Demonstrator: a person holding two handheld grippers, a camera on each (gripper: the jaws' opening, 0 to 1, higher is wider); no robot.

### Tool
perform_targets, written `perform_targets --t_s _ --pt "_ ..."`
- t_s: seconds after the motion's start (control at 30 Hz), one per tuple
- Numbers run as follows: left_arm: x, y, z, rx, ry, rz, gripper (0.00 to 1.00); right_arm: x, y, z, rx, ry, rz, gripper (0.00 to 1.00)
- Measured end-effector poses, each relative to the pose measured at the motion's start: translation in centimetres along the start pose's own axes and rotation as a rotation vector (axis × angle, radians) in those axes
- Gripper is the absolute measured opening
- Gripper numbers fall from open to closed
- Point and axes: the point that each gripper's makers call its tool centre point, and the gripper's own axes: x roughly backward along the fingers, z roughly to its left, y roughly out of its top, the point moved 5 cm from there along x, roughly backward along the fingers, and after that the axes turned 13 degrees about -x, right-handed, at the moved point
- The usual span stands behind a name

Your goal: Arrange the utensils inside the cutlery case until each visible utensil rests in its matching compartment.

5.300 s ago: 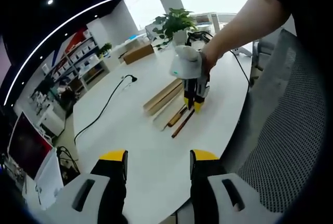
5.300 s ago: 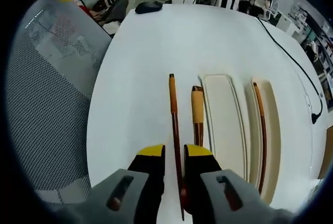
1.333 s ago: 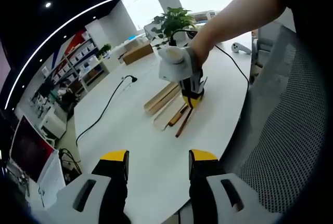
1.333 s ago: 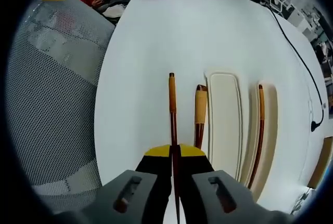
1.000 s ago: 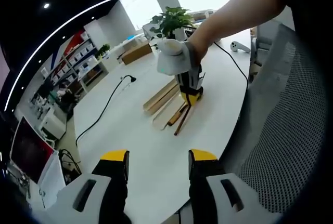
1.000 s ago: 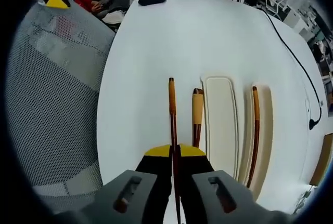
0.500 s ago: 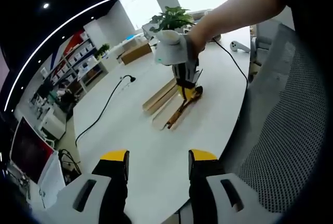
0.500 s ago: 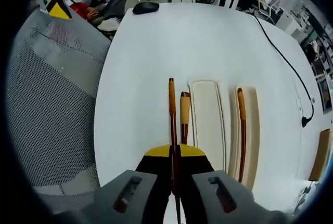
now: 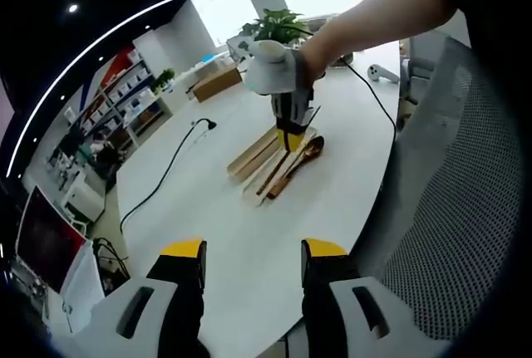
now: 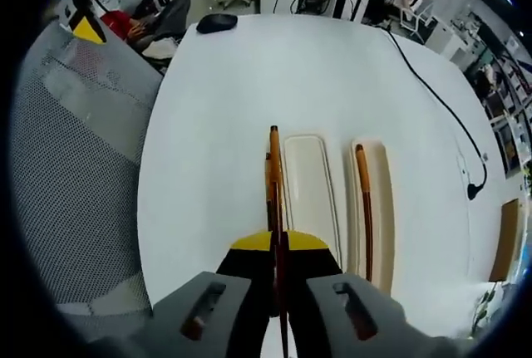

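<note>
In the right gripper view my right gripper is shut on a reddish-brown chopstick with an orange end, held above the white table. The pale cutlery case lies just right of it. Its wide compartment is bare and its narrow compartment holds a second chopstick. A wooden spoon peeks out under the held chopstick, beside the case's left edge. In the left gripper view the right gripper, in a person's hand, hovers over the case and spoon. My left gripper is open, well back.
A grey mesh chair stands by the table's near edge. A black mouse and a black cable lie farther off, with a cardboard box at the right. In the left gripper view a plant and another cable are on the table.
The right gripper closed on the chopstick, lifted it off the table and carried it sideways over the spoon towards the case. The left gripper stayed put.
</note>
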Motion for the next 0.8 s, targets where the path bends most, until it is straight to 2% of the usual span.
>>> perform_targets --t_s 0.3,0.63,0.8 --pt "0.0 0.0 0.0 0.002 0.000 -0.001 0.47 0.2 0.3 -0.9 -0.006 -0.041 -0.028 0.00" --pt "-0.1 0.0 0.0 0.005 -0.001 -0.002 0.47 0.8 0.5 -2.8 -0.021 -0.153 -0.072 0.00" --pt "-0.1 -0.1 0.0 0.004 -0.004 -0.002 0.47 1.0 0.5 -3.4 -0.036 -0.179 -0.082 0.00"
